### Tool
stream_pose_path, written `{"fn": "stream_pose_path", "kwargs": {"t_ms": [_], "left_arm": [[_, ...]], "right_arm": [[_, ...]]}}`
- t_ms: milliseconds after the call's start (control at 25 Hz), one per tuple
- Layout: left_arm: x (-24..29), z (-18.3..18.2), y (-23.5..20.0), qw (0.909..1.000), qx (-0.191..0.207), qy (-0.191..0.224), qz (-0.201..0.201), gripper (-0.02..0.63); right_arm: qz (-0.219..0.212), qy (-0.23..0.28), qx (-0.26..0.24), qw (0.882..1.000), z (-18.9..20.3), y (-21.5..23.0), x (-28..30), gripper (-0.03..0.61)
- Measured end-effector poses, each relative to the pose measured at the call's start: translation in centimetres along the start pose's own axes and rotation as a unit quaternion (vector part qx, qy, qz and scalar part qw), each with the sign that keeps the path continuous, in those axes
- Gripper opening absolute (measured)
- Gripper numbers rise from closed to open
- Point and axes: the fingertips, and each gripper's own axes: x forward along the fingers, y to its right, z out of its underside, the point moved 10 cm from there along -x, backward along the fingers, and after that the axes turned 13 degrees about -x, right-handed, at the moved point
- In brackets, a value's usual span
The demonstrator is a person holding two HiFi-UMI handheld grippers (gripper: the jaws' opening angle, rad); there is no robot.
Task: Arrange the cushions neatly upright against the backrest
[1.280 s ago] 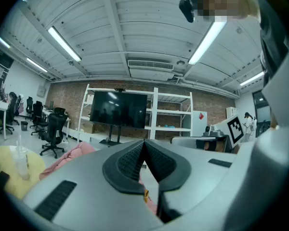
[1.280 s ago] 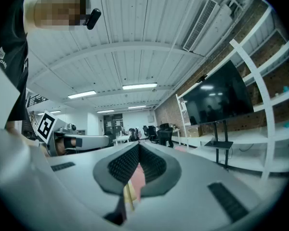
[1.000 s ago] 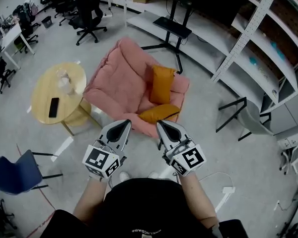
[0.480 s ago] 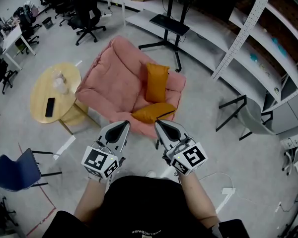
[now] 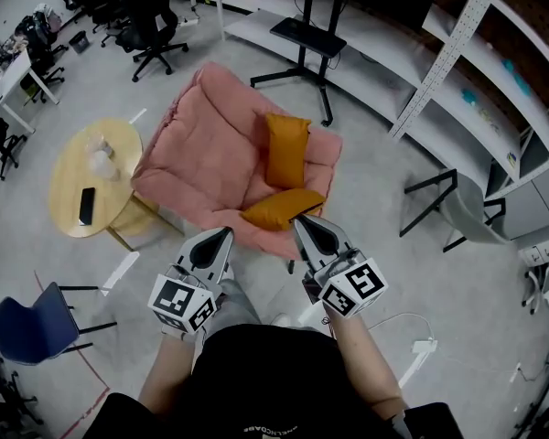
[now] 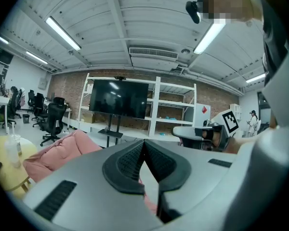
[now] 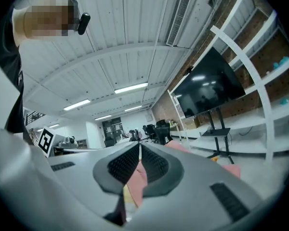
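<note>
A pink padded sofa [image 5: 210,158] stands on the grey floor ahead of me. One orange cushion [image 5: 286,148] leans along its right arm, and a second orange cushion [image 5: 281,208] lies flat at the seat's front edge. My left gripper [image 5: 223,235] is shut and empty, just short of the sofa's front. My right gripper [image 5: 301,219] is shut and empty too, its tip over the near end of the flat cushion. In the left gripper view the shut left gripper [image 6: 144,142] points past the sofa [image 6: 62,150]. The right gripper [image 7: 139,146] shows pink beyond its tip.
A round yellow table [image 5: 69,186] with a phone [image 5: 85,206] and a cup [image 5: 99,159] stands left of the sofa. A blue chair [image 5: 32,320] is at lower left. Behind the sofa are a screen stand [image 5: 306,39] and white shelving [image 5: 480,80]. A black-framed chair [image 5: 448,210] is at right.
The sofa and cushions sit slightly lower and nearer in the head view. Both grippers stay shut; the right one now reaches the flat cushion's near end.
</note>
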Motion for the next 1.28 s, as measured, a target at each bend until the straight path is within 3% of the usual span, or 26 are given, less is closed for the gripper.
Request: {"fn": "stream_pose_path", "kwargs": {"t_ms": [320, 840, 1280], "left_arm": [[3.4, -2.6, -8.5, 0.9994, -0.024, -0.014, 0.019, 0.012], [7.7, -8.5, -23.3, 0.9962, -0.022, -0.038, 0.075, 0.012], [9.2, -9.6, -28.0, 0.9949, -0.048, -0.051, 0.072, 0.014]], "right_arm": [[0.032, -0.037, -0.01, 0.999, 0.7, 1.6, 7.5, 0.011], [0.088, -0.072, -0.011, 0.994, 1.5, 2.1, 23.1, 0.011], [0.111, -0.114, 0.001, 0.987, 2.2, 3.8, 28.2, 0.012]]}}
